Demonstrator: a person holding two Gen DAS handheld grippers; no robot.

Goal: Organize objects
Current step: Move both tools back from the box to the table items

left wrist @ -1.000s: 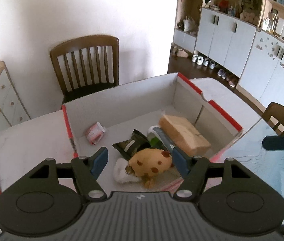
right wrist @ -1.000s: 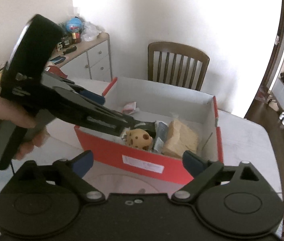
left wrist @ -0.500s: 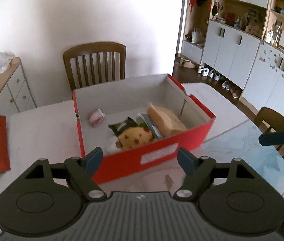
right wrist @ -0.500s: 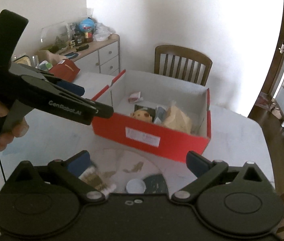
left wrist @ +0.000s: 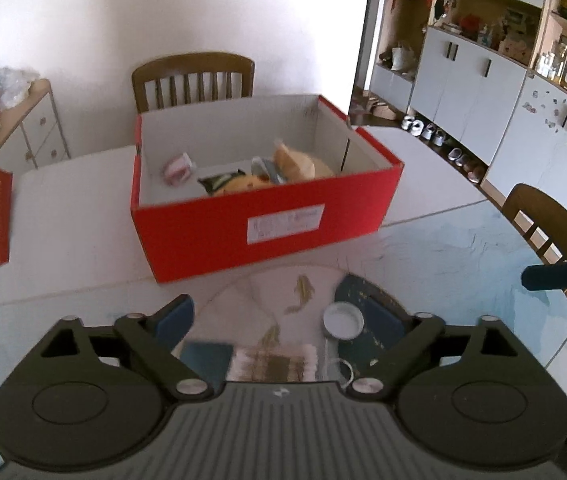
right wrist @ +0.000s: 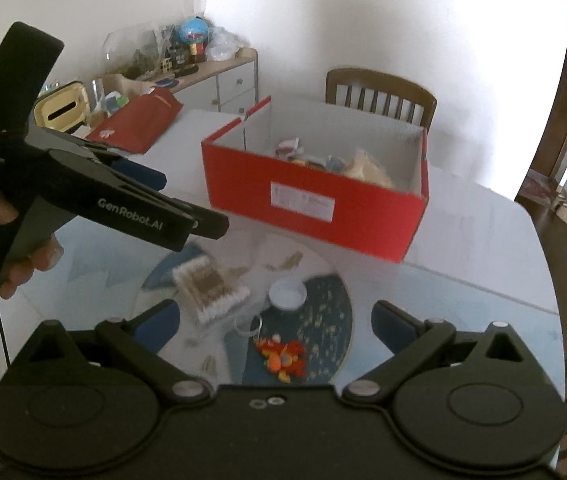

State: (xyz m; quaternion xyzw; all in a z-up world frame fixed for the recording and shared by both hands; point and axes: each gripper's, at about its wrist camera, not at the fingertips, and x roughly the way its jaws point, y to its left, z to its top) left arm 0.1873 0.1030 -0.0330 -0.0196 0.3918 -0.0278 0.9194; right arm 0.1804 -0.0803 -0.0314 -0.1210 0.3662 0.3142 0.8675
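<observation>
From the left wrist camera, the left gripper (left wrist: 279, 322) has pulled back and up from the open red cardboard box (left wrist: 267, 224); a second ago its fingers reached over the tan spotted plush toy (left wrist: 245, 182), which now lies loose inside the box beside a brown bread-like block (left wrist: 297, 162), a dark snack packet (left wrist: 219, 180) and a small pink packet (left wrist: 179, 166). That drop looks finished, so the next item is probably the aim. The fingers are spread wide and hold nothing. Below them on the glass table top (left wrist: 455, 248) lie a pack of cotton swabs (left wrist: 273, 366) and a small white round lid (left wrist: 343, 322), untouched.

From the right wrist camera, the view has also retreated, so the red box (right wrist: 315, 204) sits well apart now. The right gripper (right wrist: 275, 322) is likewise spread wide and empty, hovering above the swab pack (right wrist: 211, 290), the white lid (right wrist: 288, 294), a wire key ring (right wrist: 248, 324) and an orange-red toy charm (right wrist: 283, 354). The left gripper (right wrist: 203, 222) hangs over the swabs, without contact.
</observation>
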